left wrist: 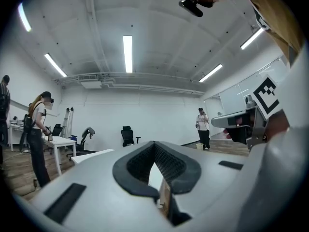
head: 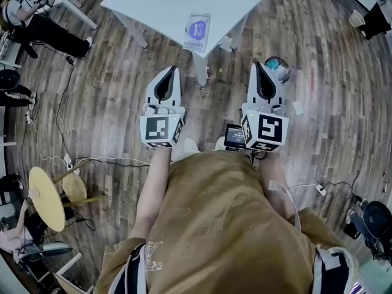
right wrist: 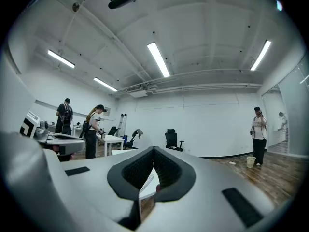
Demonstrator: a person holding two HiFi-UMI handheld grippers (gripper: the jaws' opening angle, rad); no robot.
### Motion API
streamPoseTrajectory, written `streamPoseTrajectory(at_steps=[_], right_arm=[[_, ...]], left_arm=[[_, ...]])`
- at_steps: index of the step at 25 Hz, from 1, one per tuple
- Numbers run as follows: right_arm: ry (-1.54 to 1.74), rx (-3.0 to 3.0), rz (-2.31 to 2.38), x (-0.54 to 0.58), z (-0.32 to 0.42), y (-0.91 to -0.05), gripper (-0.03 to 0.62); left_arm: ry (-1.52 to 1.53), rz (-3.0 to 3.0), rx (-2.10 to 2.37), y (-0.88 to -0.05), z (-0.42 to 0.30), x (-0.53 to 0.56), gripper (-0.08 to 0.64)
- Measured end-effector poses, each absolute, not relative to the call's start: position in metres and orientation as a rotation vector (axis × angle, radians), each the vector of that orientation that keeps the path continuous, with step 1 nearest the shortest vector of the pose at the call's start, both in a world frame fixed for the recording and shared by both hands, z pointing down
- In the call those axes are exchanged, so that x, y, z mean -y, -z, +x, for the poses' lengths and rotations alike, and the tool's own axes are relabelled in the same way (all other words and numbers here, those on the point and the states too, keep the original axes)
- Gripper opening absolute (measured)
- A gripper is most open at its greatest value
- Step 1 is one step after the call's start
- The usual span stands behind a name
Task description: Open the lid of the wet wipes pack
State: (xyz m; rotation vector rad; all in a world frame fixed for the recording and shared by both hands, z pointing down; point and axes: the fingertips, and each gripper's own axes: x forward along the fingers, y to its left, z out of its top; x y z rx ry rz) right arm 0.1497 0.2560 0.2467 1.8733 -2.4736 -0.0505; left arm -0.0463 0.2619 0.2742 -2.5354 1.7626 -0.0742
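Observation:
The wet wipes pack (head: 198, 30), white with a blue and purple label, lies flat near the front edge of the white table (head: 153, 2) ahead of me. Its lid looks closed. Both grippers are held at waist height over the wooden floor, short of the table and pointing toward it. My left gripper (head: 169, 72) is shut with nothing in it, below and left of the pack. My right gripper (head: 260, 67) is shut and empty too, below and right of the pack. In the left gripper view (left wrist: 154, 144) and the right gripper view (right wrist: 154, 150) the padded tips meet.
A small bin (head: 277, 68) with rubbish stands on the floor by my right gripper. Cables (head: 58, 112) run over the floor at left, near a yellow round stool (head: 46, 198). A person (head: 37, 23) is at far left; others (right wrist: 94, 129) stand by desks, one (right wrist: 258, 134) at the wall.

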Motion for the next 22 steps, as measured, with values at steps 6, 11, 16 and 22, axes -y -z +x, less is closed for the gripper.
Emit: streamPoseTrajectory(at_steps=[6, 11, 16, 22], right_arm=[[0.042, 2.497, 1.847, -0.257, 0.158, -0.248, 0.008], [0.046, 2.520, 1.834, -0.260, 0.170, -0.249, 0.008], [0.040, 2.543, 1.804, -0.268, 0.175, -0.251, 0.008], [0.024, 2.535, 1.810, -0.255, 0.175, -0.257, 0.008]], left_arm=[[0.078, -2.508, -1.797, -0.273, -0.041, -0.265, 0.000], [0.070, -2.481, -1.828, -0.273, -0.030, -0.276, 0.000], [0.088, -2.483, -1.823, -0.276, -0.021, -0.285, 0.000], [0.085, -2.489, -1.828, -0.280, -0.020, -0.268, 0.000]])
